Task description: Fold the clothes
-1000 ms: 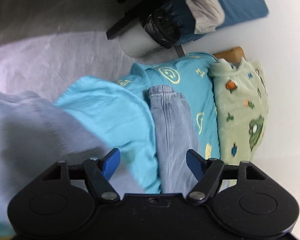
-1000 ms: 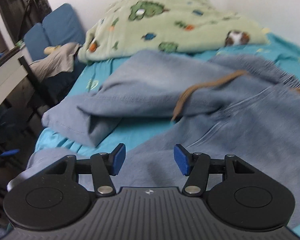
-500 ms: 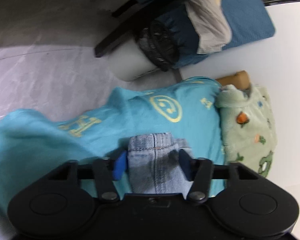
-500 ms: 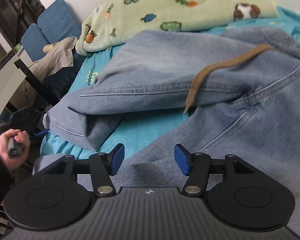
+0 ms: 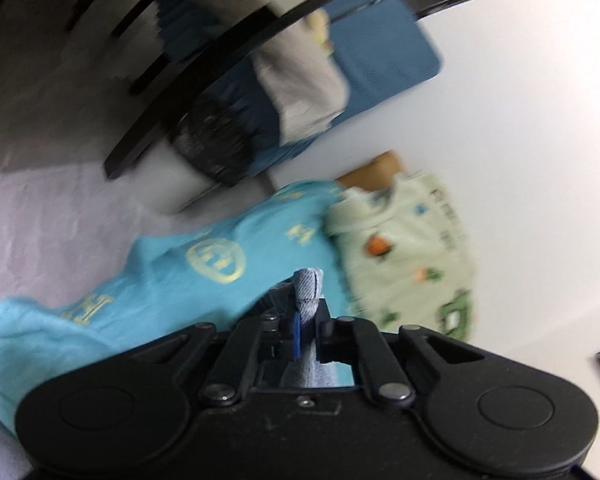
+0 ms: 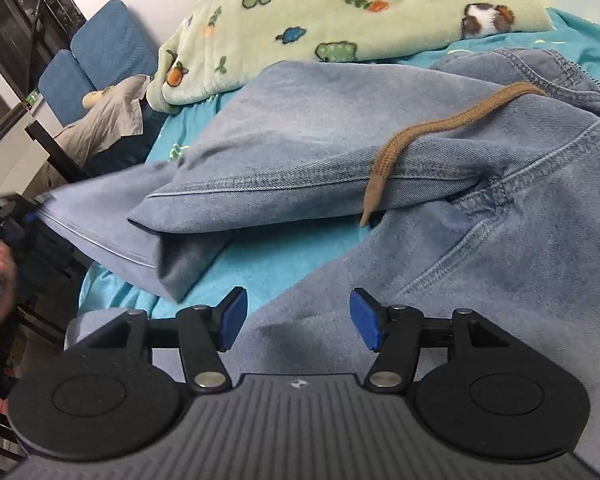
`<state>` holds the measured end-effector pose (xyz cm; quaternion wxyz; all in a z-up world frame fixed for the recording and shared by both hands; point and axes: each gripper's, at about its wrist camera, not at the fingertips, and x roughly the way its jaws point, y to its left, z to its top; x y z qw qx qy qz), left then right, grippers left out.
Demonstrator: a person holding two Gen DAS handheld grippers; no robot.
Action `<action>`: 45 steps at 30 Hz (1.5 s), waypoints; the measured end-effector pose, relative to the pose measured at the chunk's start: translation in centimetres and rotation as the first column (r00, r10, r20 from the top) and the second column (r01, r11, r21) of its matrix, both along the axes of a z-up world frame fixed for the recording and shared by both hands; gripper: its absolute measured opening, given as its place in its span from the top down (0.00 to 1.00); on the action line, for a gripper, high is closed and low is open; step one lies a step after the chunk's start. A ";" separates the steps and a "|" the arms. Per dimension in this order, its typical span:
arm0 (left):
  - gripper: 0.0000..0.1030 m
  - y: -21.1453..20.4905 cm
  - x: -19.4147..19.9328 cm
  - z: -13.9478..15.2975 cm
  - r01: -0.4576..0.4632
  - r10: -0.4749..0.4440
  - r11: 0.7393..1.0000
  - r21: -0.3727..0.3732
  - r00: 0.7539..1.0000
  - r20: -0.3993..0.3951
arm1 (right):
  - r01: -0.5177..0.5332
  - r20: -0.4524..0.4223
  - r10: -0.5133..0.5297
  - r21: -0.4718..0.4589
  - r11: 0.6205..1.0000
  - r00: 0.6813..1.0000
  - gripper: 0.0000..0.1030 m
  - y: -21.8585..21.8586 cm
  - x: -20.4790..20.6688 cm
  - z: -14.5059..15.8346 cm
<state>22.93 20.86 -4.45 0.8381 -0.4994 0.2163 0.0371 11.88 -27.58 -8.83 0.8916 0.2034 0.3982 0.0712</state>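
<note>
The left gripper (image 5: 306, 326) pinches the hem of one leg of the jeans (image 6: 480, 248), jaws drawn narrow on the denim. The jeans lie spread on the teal bedsheet (image 6: 284, 256), a brown drawstring (image 6: 412, 136) trailing across the far leg. The right gripper (image 6: 296, 322) hovers over the near leg with jaws wide, holding nothing (the green blanket (image 6: 340, 20) sits far behind). The fold looks only just begun: the next move probably calls for carrying the held hem across toward the waistband, with the right gripper pinning or taking a matching edge.
</note>
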 end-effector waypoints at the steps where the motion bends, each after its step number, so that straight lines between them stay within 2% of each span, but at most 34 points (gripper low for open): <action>1: 0.95 0.2 -0.5 1.1 -0.013 0.013 1.000 0.005 1.000 0.023 | -0.002 0.001 0.002 -0.003 1.000 1.000 0.42 0.0 0.0 0.1; 4: 0.95 2.1 -1.9 3.6 -0.102 0.101 0.995 0.010 0.993 0.061 | -0.006 0.001 0.006 -0.011 1.000 1.000 0.42 0.1 0.0 0.1; 7: 0.95 4.8 -3.1 4.3 -0.174 0.172 0.984 0.031 0.983 0.062 | -0.006 0.000 0.006 -0.009 1.000 1.000 0.41 0.0 0.0 0.1; 9: 0.95 6.3 -3.6 3.7 -0.198 0.197 0.978 0.063 0.980 0.027 | -0.007 0.005 0.007 -0.009 1.000 1.000 0.41 0.0 -0.1 0.2; 13: 0.95 9.0 -5.0 -0.1 -0.292 0.299 0.951 0.100 0.952 -0.071 | -0.002 0.006 0.002 -0.014 1.000 1.000 0.41 -0.2 0.0 0.1; 18: 0.95 11.1 -6.1 -5.8 -0.336 0.351 0.936 0.104 0.912 -0.213 | 0.013 -0.004 -0.013 -0.018 1.000 1.000 0.40 -0.4 0.2 -0.1; 21: 0.95 11.6 -6.0 -7.1 -0.329 0.356 0.933 0.144 0.900 -0.253 | 0.016 -0.007 -0.016 -0.021 1.000 1.000 0.40 -0.4 0.4 -0.2; 24: 0.95 11.9 -5.2 -8.9 -0.260 0.314 0.946 0.192 0.881 -0.354 | 0.009 -0.008 -0.009 -0.030 1.000 1.000 0.40 -0.3 0.6 -0.3; 29: 0.91 11.9 -5.9 -11.3 -0.235 0.281 0.959 0.157 0.857 -0.431 | 0.000 -0.008 -0.001 -0.048 0.999 1.000 0.40 0.0 0.8 -0.2; 31: 0.79 12.0 -6.3 -11.5 -0.220 0.251 0.968 0.122 0.862 -0.440 | -0.003 -0.006 0.003 -0.057 0.998 1.000 0.39 0.1 0.8 -0.1; 33: 0.68 12.2 -7.2 -11.7 -0.191 0.193 0.980 0.050 0.873 -0.449 | -0.004 0.000 0.004 -0.066 0.998 1.000 0.39 0.1 0.7 0.1; 34: 0.66 12.2 -7.8 -11.4 -0.191 0.186 0.981 0.033 0.873 -0.450 | -0.002 0.004 0.003 -0.066 0.998 1.000 0.40 0.1 0.6 0.3; 36: 0.53 12.0 -9.1 -10.7 -0.194 0.176 0.981 0.004 0.879 -0.442 | 0.001 0.013 0.000 -0.065 0.998 1.000 0.39 0.0 0.3 0.6; 38: 0.45 11.8 -10.3 -9.8 -0.191 0.159 0.981 -0.032 0.889 -0.429 | 0.004 0.023 -0.003 -0.066 0.998 1.000 0.39 -0.2 -0.2 0.9; 42: 0.38 11.5 -13.6 -7.7 -0.162 0.100 0.980 -0.114 0.902 -0.420 | 0.026 0.050 -0.023 -0.063 0.998 0.998 0.39 -1.0 -1.1 1.8; 45: 0.37 11.8 -16.3 -6.6 -0.140 0.049 0.976 -0.167 0.889 -0.455 | 0.061 0.066 -0.059 -0.031 0.998 0.996 0.39 -2.1 -2.1 2.7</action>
